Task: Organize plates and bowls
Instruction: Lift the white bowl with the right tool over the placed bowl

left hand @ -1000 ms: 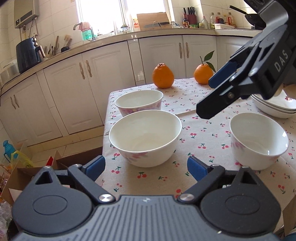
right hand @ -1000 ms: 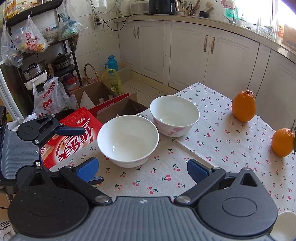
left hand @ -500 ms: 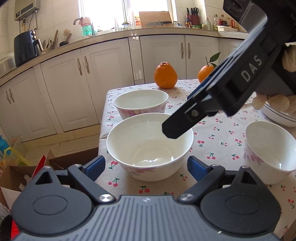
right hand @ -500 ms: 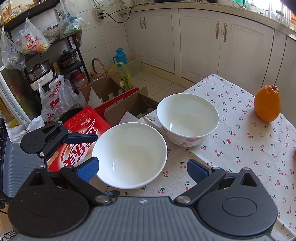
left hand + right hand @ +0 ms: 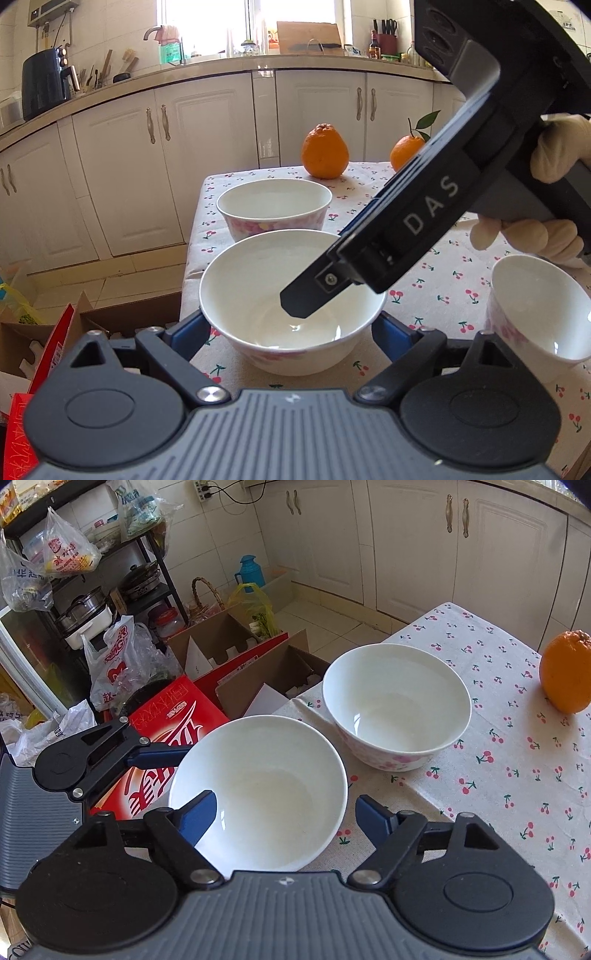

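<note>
Three white bowls with pink flowers stand on the cherry-print tablecloth. The nearest bowl lies between the fingers of my left gripper, whose jaws are closing and stand close to its sides; I cannot make out contact. My right gripper comes down from the upper right and is closing too. Its left finger is inside this bowl, its right finger is just outside the rim, and a gap still shows. A second bowl stands behind and a third to the right.
Two oranges sit at the table's far end. The near bowl stands by the table's left edge. Below that edge are open cardboard boxes and a red carton. A gloved hand holds the right gripper.
The right gripper has come down over the near bowl, one finger now inside it, and its jaws have narrowed. The left gripper has edged closer, so its fingers flank the bowl.
</note>
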`<state>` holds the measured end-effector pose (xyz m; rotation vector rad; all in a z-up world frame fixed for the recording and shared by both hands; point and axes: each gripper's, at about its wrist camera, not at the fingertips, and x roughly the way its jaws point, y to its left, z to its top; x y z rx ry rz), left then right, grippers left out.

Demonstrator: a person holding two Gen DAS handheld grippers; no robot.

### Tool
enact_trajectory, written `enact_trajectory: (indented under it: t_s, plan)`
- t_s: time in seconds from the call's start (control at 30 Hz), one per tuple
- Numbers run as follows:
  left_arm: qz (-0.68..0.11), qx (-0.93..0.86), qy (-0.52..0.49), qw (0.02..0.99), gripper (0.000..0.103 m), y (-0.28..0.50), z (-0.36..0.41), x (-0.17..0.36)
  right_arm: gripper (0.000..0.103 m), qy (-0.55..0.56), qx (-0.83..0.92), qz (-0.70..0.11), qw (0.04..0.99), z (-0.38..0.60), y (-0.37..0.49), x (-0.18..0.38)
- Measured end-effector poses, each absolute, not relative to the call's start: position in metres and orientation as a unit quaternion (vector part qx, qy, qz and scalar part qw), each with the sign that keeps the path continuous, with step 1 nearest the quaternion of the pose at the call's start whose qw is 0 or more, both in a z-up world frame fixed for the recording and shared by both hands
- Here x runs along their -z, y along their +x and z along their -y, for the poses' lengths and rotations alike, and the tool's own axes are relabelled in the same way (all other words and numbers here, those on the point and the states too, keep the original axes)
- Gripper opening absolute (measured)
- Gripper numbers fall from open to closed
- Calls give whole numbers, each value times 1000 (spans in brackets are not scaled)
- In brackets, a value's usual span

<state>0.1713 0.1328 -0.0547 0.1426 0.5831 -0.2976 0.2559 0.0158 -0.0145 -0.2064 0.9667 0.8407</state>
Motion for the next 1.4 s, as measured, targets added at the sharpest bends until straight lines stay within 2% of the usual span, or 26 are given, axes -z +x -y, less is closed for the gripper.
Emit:
enact_trajectory:
  t_s: [0.27,0.8,1.4]
  plan:
    - [-288,145,69,944,93,172,-133,54,80,-82,-401,-454,791,-17,256,15]
    - [-279,153,84,944,93,161,-123,38,80,-57,-399,-449,798,-1,245,-3]
    - [-265,181,103,941,93,118,-89,4,80,-56,-392,-422,816,45,189,-40]
